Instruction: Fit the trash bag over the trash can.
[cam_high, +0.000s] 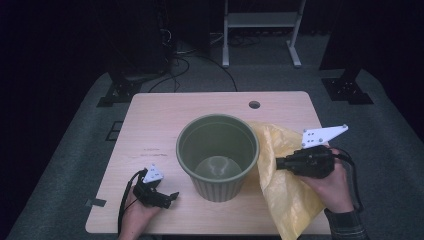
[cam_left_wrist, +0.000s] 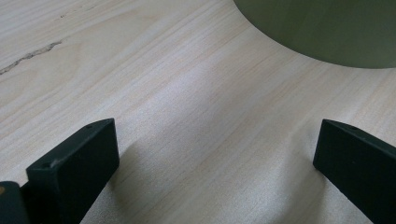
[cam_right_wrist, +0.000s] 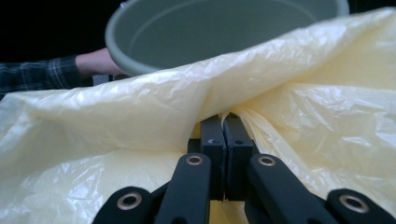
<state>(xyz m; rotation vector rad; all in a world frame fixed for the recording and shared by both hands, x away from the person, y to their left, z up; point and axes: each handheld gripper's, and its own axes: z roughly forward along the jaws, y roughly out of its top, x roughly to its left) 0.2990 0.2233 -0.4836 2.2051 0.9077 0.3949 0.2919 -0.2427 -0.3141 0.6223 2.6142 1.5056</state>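
An empty green bin (cam_high: 218, 156) stands upright in the middle of the wooden table (cam_high: 160, 120). A yellow plastic bag (cam_high: 285, 185) hangs beside the bin's right side, lifted off the table. My right gripper (cam_high: 278, 163) is shut on a fold of the yellow bag (cam_right_wrist: 140, 112), jaws pressed together with the film pinched between them, just below the bin's rim (cam_right_wrist: 140, 65). My left gripper (cam_high: 170, 196) rests on the table at the front left, jaws wide open with bare wood between its fingers (cam_left_wrist: 74, 163). The bin's base (cam_left_wrist: 327, 32) lies ahead of it.
The table has a round cable hole (cam_high: 254, 105) near its far edge. Behind the table are a black stand (cam_high: 125, 85) with cables and a white frame (cam_high: 260, 30) on the grey floor. A piece of tape (cam_high: 96, 202) sticks at the table's front left edge.
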